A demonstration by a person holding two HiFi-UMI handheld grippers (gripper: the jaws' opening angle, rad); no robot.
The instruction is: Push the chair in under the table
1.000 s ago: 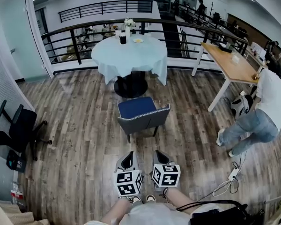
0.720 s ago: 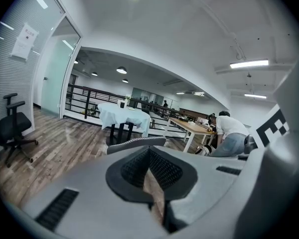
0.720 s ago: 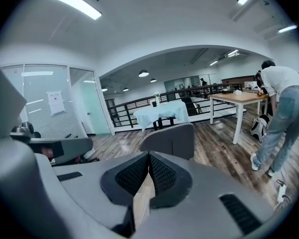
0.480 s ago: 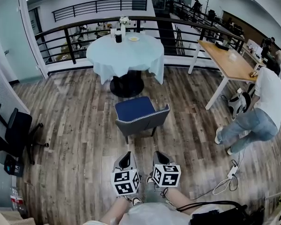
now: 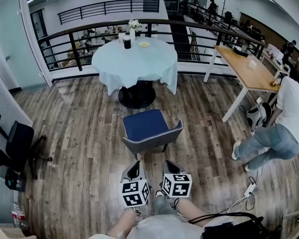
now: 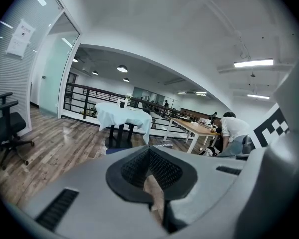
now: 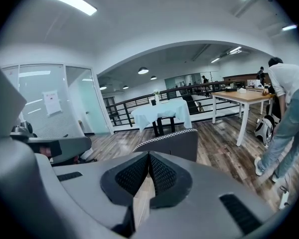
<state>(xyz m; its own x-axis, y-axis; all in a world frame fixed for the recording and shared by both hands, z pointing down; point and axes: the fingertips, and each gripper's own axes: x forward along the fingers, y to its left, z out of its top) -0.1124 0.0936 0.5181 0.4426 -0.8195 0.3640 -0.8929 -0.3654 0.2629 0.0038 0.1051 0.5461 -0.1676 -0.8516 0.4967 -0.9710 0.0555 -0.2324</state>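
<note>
The chair [image 5: 148, 128] has a blue seat and a grey back and stands on the wood floor, its seat facing the round table [image 5: 135, 59] with the pale cloth. A gap of floor lies between chair and table. My left gripper [image 5: 135, 167] and right gripper [image 5: 168, 166] are side by side just behind the chair's back, both shut with nothing between the jaws, neither touching it. In the right gripper view the chair's grey back [image 7: 174, 142] rises just beyond my right gripper [image 7: 149, 157]. My left gripper [image 6: 148, 151] points toward the table [image 6: 124, 117].
A black office chair [image 5: 12, 143] stands at the left. At the right are a wooden table [image 5: 246, 66] and a person [image 5: 281, 123] bending over, with cables [image 5: 244, 193] on the floor. A black railing [image 5: 79, 34] runs behind the round table.
Both grippers have come forward together toward the chair's back, which now sits closer in front of them. The chair itself has not shifted on the floor.
</note>
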